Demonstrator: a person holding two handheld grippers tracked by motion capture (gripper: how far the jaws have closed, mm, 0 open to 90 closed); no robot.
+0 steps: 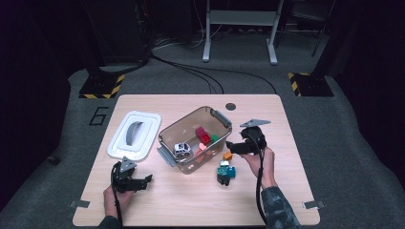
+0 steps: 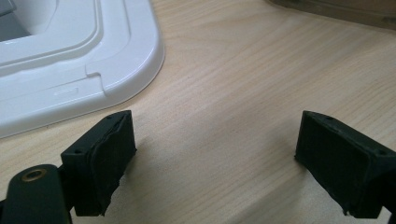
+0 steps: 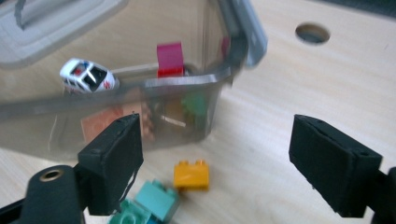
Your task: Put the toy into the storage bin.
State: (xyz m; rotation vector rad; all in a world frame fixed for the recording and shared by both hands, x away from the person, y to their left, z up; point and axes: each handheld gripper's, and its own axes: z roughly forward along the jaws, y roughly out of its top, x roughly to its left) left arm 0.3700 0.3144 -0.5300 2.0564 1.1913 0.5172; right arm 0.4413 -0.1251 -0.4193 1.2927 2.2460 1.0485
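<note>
Right tongs (image 3: 215, 163) above seemingly crosswise orange brick (image 3: 191, 175)

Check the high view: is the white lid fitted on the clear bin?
No, the white lid lies on the table left of the open bin.

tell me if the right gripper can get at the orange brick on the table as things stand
Probably yes. The right gripper has its jaws open and empty, and the orange brick lies on bare table just ahead of them, outside the clear bin. The teal brick beside it sits close, so some care is needed.

A lab: hazard-striped floor plates (image 1: 101, 87), trailing floor cables (image 1: 191, 69) (dark surroundings), metal stand (image 1: 240, 28).
</note>
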